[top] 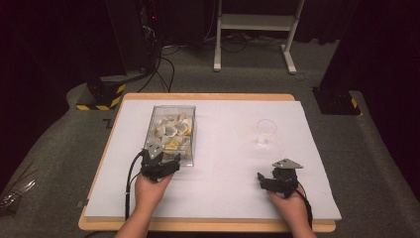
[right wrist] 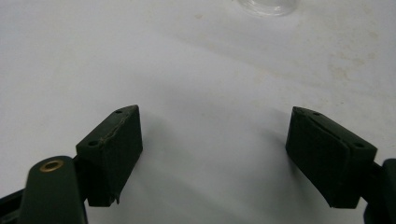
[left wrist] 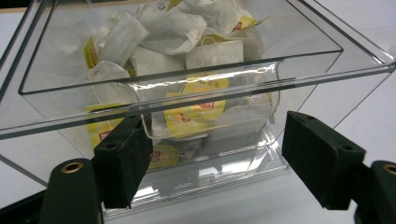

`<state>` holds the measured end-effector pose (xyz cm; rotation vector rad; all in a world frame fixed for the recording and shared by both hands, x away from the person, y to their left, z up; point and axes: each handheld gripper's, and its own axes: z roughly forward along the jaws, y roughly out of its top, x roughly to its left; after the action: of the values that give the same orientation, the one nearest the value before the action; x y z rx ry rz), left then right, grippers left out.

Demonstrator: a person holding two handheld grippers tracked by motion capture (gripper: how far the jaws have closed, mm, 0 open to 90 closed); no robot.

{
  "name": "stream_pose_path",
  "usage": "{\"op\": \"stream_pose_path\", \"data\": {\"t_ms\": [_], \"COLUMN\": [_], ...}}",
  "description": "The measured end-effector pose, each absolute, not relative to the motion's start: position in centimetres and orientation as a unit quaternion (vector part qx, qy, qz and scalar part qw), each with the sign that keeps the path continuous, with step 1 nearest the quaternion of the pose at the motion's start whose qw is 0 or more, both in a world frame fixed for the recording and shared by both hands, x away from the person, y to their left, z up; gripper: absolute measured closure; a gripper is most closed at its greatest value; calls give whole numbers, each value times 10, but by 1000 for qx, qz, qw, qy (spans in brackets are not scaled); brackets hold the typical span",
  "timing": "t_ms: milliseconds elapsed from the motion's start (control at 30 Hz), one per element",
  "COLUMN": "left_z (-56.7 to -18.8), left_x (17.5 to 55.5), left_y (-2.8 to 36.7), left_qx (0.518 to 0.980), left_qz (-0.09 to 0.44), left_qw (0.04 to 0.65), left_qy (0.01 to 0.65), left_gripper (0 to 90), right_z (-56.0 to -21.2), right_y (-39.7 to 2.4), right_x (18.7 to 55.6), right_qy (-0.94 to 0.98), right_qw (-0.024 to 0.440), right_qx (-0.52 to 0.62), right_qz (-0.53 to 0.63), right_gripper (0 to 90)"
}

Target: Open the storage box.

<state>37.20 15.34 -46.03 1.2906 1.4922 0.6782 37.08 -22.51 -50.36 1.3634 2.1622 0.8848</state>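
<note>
left gripper view has the left gripper [left wrist: 208, 154] spread wide and holding nothing, its jaws level with the near wall of the clear box [left wrist: 327, 60] just ahead, tea bags [left wrist: 196, 100] heaped behind that wall. likely the next step is picking a bag, so the claw should lift over the rim and come down from above rather than push the wall. the right gripper [right wrist: 212, 149] is equally wide and empty over bare white mat [right wrist: 187, 70], the glass [top: 266, 133] ahead of it, with open room between.
</note>
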Motion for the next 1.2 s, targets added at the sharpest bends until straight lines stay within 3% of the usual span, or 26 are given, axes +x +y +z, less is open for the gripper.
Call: {"op": "stream_pose_path", "data": {"t_ms": [433,500,1200], "left_z": [-462,-462,-465], "left_x": [373,372,359], "left_y": [145,147,145], "left_qx": [509,505,515], "left_qz": [312,315,329], "left_qw": [492,493,486], "left_qy": [633,635,624], "left_gripper": [288,326,363], "right_z": [-504,-504,-504], "right_y": [-225,-225,-225], "right_x": [371,371,371], "right_qy": [780,780,780], "right_qw": [216,217,216], "right_qx": [492,492,493], "right_qz": [320,320,320], "right_gripper": [187,188,188]}}
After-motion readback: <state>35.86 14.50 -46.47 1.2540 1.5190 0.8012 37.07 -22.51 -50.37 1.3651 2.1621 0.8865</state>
